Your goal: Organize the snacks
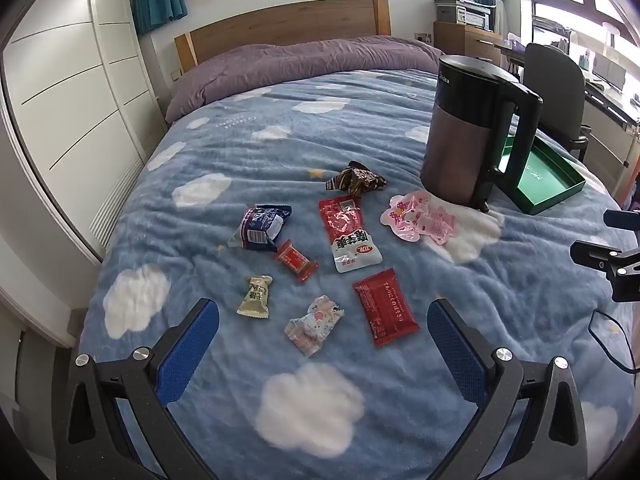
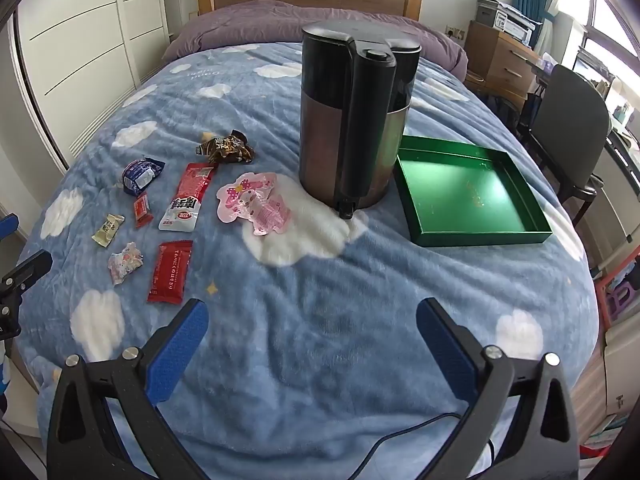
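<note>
Several snack packets lie loose on the blue cloud blanket [image 1: 320, 392]: a dark red flat packet [image 1: 386, 306], a long red-and-white pouch [image 1: 348, 232], a small red candy [image 1: 295, 260], a beige candy [image 1: 255, 295], a pastel wrapped sweet [image 1: 314, 324], a blue-white pack [image 1: 260, 226], a brown wrapper [image 1: 356, 180] and a pink character pack [image 1: 418, 218]. A green tray [image 2: 468, 192] lies empty right of the kettle. My left gripper [image 1: 322, 320] is open above the sweets. My right gripper [image 2: 312, 320] is open over bare blanket, with the dark red packet [image 2: 170, 266] to its left.
A tall brown-and-black kettle [image 2: 352, 120] stands between the snacks and the tray. A black cable [image 2: 400, 436] runs over the near blanket edge. A white wardrobe [image 1: 68, 92] stands left, and a desk and chair [image 2: 572, 128] right. A purple duvet [image 1: 304, 60] lies at the headboard.
</note>
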`<state>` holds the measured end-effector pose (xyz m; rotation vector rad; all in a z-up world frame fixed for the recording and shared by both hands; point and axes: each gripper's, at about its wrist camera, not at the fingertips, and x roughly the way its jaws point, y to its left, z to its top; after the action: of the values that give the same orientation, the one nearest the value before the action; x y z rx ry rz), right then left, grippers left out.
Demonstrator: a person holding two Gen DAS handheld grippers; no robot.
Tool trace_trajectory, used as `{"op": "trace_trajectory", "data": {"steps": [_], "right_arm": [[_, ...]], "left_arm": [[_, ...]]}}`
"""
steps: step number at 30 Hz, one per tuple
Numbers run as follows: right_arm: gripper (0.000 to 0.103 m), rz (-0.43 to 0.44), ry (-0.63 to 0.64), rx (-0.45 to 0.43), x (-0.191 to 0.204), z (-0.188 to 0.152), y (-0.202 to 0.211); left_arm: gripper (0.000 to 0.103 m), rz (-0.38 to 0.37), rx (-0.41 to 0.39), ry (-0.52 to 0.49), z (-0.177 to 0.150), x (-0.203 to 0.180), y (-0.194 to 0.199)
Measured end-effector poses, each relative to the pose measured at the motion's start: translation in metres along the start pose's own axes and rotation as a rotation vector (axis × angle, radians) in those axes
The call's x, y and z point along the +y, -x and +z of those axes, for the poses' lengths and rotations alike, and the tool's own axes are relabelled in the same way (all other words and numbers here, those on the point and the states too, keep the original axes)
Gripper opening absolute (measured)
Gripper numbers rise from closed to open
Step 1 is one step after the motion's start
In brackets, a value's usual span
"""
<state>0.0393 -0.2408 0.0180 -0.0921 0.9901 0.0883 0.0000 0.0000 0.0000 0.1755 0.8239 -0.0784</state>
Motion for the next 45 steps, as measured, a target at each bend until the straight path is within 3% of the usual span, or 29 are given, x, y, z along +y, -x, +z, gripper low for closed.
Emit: {"op": "trace_trajectory", "data": {"steps": [45], "right_arm": [[0.103, -0.003, 0.005, 0.007, 0.0073, -0.0029, -0.0024]], "left_arm": [[0.102, 0.001, -0.015, 0.011, -0.0043, 0.0034, 0.0004]]}}
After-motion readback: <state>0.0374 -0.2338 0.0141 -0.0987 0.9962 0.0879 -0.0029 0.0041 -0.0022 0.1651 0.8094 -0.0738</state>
